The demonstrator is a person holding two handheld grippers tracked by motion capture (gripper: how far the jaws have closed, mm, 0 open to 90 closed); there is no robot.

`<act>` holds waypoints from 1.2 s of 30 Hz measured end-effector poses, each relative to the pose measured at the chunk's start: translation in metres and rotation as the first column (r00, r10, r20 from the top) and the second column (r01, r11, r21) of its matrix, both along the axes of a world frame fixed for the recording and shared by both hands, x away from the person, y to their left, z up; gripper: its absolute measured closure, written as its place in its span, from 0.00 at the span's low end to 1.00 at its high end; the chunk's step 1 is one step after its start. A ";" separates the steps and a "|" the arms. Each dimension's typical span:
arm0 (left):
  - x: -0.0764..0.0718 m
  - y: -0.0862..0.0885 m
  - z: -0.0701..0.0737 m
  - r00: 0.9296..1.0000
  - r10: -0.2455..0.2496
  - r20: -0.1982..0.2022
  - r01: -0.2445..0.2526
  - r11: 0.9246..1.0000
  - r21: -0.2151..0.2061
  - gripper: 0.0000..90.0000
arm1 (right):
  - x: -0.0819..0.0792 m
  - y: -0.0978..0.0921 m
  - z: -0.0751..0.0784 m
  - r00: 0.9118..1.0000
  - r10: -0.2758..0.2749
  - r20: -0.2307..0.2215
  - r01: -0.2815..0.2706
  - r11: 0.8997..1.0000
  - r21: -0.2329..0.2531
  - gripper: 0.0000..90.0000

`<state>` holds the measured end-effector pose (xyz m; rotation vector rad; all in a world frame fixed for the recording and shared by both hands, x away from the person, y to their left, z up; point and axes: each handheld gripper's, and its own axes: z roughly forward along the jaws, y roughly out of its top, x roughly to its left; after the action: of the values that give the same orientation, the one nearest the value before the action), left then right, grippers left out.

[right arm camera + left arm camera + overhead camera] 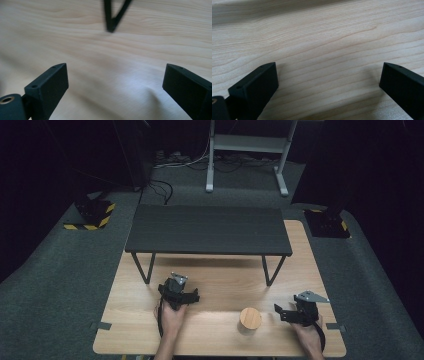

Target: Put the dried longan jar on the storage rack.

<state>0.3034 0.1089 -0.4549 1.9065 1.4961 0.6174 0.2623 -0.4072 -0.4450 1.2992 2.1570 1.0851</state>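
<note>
Jaws of left gripper (192,296) and right gripper (278,312) gape wide, gripping nothing, flanking the wooden cylinder (250,319) on the table (220,285).

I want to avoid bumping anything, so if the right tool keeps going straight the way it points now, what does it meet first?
Probably the black V-shaped leg of the dark shelf, straight ahead in the right gripper view. Before it lies bare wooden table. The right tool is open; depth is unclear.

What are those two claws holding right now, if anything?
Nothing. The left claw and the right claw both stand open over bare table. The wooden jar sits untouched, near the right claw.
</note>
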 end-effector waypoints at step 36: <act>0.000 0.000 0.000 1.000 0.001 0.000 -0.001 1.000 0.000 0.02 | -0.047 0.057 0.005 0.909 0.408 0.086 -0.406 0.913 -0.046 0.07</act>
<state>0.3034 0.1087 -0.4549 1.9064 1.4966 0.6181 0.2148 -0.3507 -0.4397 0.7793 2.4228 1.2356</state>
